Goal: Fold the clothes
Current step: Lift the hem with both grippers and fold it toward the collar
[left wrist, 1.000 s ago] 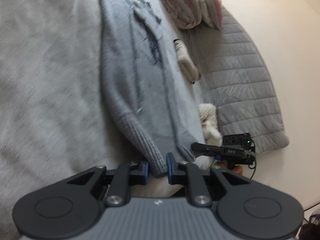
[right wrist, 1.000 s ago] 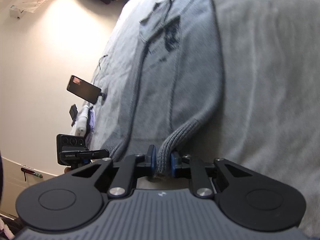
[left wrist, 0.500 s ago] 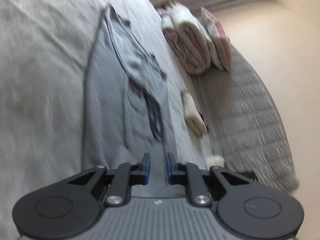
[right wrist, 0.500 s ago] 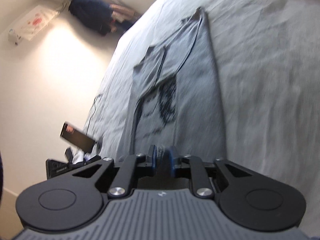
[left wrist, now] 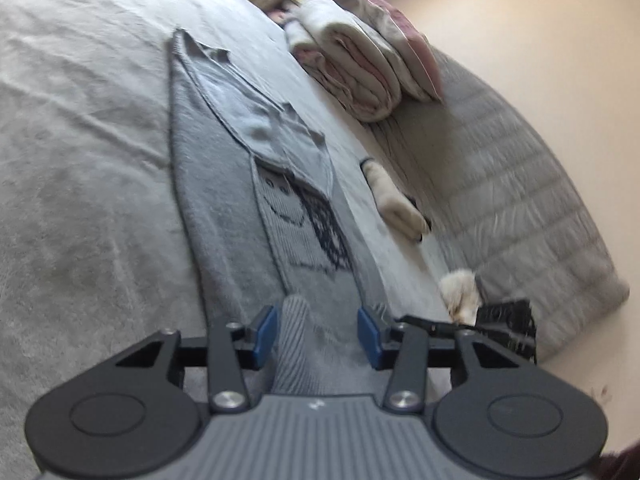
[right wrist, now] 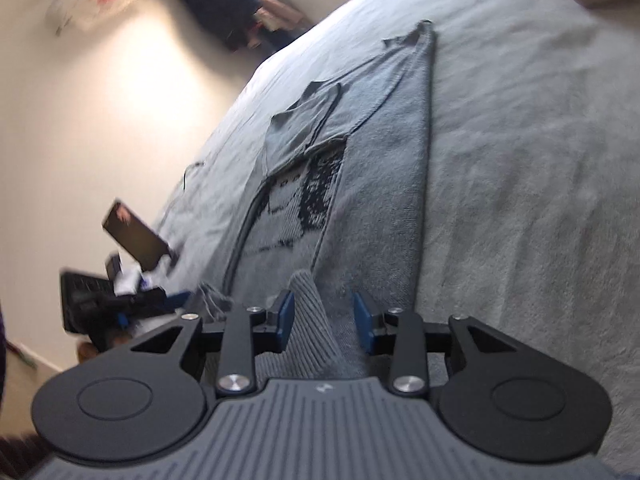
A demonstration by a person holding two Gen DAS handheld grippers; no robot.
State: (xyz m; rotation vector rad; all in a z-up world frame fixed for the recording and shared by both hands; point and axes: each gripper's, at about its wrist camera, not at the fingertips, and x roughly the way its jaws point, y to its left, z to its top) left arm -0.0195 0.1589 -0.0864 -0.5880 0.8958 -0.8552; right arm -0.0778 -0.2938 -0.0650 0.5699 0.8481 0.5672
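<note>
The bed carries everything, and my grey sweater lies flat along its middle as a long narrow strip, side panels already turned in over the front so that the knitted face motif shows only in part. I judge the lengthwise folds done and the ribbed hem brought up onto the body at the near end; what remains, as I read it, is a cross fold or two to shorten the strip, plus squaring the loose flap near the collar. Long axis runs straight away from both cameras: hem end nearest me, collar and shoulder end pointing at the far edge of the bed, toward the stacked bedding in the left view. The left tongs have just been opening and now stand spread, the ribbed hem lying between the blue pads without being pressed. The right tongs likewise have just been opening, spread, with a ridge of ribbed hem between them and clear gaps on both sides. So I hold nothing at present. A phone on a stand sits off the bed edge.
</note>
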